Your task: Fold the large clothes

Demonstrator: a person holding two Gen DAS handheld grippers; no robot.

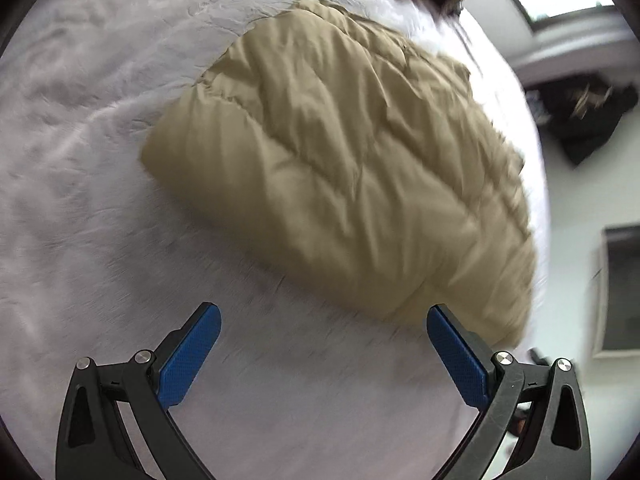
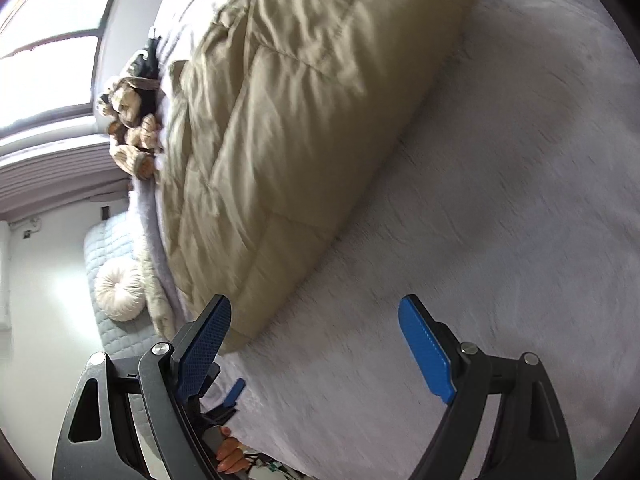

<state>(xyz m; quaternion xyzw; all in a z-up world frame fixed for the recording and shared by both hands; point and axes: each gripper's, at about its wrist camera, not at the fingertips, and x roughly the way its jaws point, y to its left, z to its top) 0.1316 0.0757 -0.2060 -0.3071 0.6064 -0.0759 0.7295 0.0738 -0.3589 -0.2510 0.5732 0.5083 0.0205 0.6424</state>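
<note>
Pale grey, fuzzy bedding covers a bed (image 1: 80, 160) that fills most of both wrist views; its surface is slightly blurred. Beyond the bed edge, the right wrist view shows a white wall and a bright window (image 2: 44, 64).

On the bed lies a large tan quilted jacket (image 1: 340, 168), puffy and creased, folded into a thick, roughly rectangular bundle. In the right wrist view it runs from the top of the frame down to the lower left, close to that edge of the bed.

Past the jacket's far end sits a heap of brown and cream knitted fabric (image 2: 132, 128) with something dark on it. Off the bed, lower down, a round cream cushion (image 2: 118, 294) rests on a pale quilted pad (image 2: 100, 240).

The left tool (image 1: 324, 360) hangs just short of the jacket's near edge, its blue-padded fingers (image 1: 188, 356) spread wide with nothing between them. The right tool (image 2: 316, 350) is likewise released, fingers wide apart over bare bedding, one fingertip overlapping the jacket's near corner in the picture; whether it touches is unclear. A person's fingers (image 2: 228, 456) show at the bottom of that view.
</note>
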